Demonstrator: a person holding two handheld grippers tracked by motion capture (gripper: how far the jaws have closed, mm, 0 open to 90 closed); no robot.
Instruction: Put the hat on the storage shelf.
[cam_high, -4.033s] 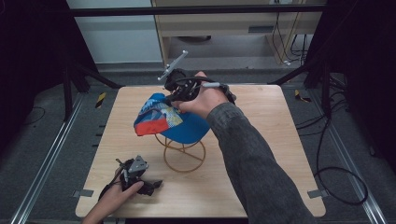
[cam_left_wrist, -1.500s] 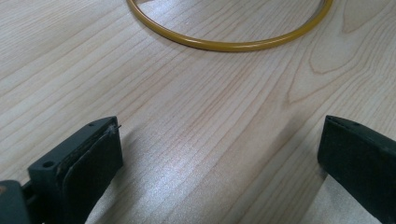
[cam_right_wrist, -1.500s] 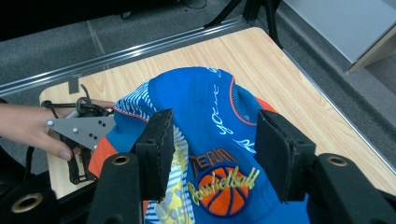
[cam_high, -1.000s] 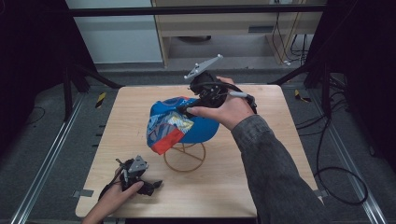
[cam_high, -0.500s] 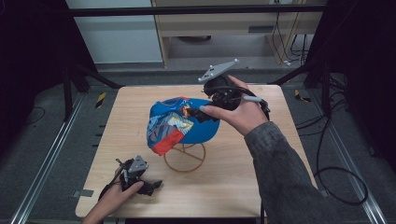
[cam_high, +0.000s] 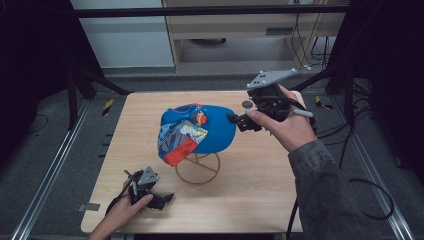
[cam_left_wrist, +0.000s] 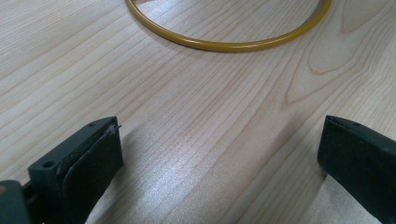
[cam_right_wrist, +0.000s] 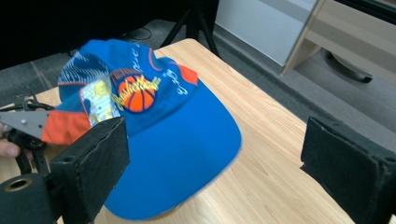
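Observation:
A blue cap (cam_high: 200, 132) with a basketball logo and an orange patch sits on a yellow wire stand (cam_high: 197, 170), its brim pointing right. In the right gripper view the cap (cam_right_wrist: 159, 116) lies just ahead of the black jaws. My right gripper (cam_high: 239, 122) hovers just right of the brim; its jaws have just been opening and hold nothing, right gripper (cam_right_wrist: 215, 140) wide apart. My left gripper (cam_high: 162, 199) rests on the table near the front left corner, open, left gripper (cam_left_wrist: 219, 154) over bare wood, with the stand's base ring (cam_left_wrist: 224, 45) ahead.
The wooden table (cam_high: 260, 175) has free room right of and behind the stand. Black frame posts (cam_high: 75, 85) stand at both sides. A low shelf unit (cam_high: 240, 30) and cables (cam_high: 310, 55) are behind the table. The left gripper (cam_right_wrist: 23, 123) shows beyond the cap.
My right gripper has drawn back to the right, away from the cap, and its jaws have spread. The cap stays on the stand. The left hand has not moved.

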